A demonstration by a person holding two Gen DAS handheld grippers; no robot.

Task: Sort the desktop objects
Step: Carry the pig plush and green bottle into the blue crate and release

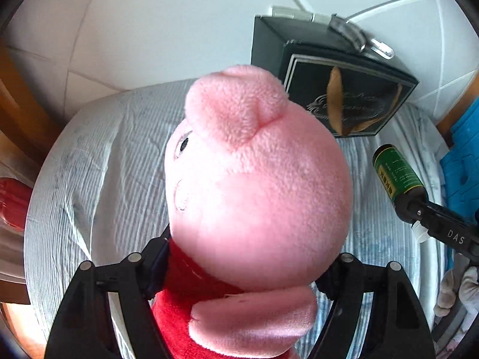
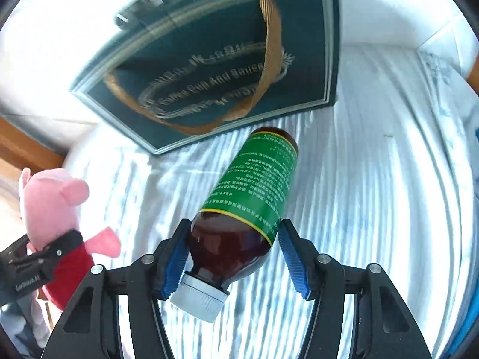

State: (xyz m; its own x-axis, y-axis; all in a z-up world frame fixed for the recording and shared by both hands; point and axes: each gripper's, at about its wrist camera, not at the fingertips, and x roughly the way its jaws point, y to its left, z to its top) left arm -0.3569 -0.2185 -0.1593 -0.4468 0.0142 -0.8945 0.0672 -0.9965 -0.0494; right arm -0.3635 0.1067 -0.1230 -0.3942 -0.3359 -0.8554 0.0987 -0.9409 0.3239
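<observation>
My left gripper (image 1: 239,272) is shut on a pink plush pig (image 1: 254,179) in a red dress, gripped at the neck, held above the table. The pig fills most of the left wrist view; it also shows in the right wrist view (image 2: 51,206) at the left, with the left gripper (image 2: 48,254) around it. My right gripper (image 2: 233,257) is shut on a brown bottle (image 2: 254,191) with a green label and a white cap, held tilted, cap toward the camera. The bottle also shows in the left wrist view (image 1: 398,176) at the right.
A black gift box (image 2: 215,68) with a gold ribbon stands at the back of the table, seen also in the left wrist view (image 1: 329,77). A white-blue striped cloth (image 2: 374,179) covers the table. A blue object (image 1: 464,161) lies at the right edge, a red object (image 1: 12,203) at the left.
</observation>
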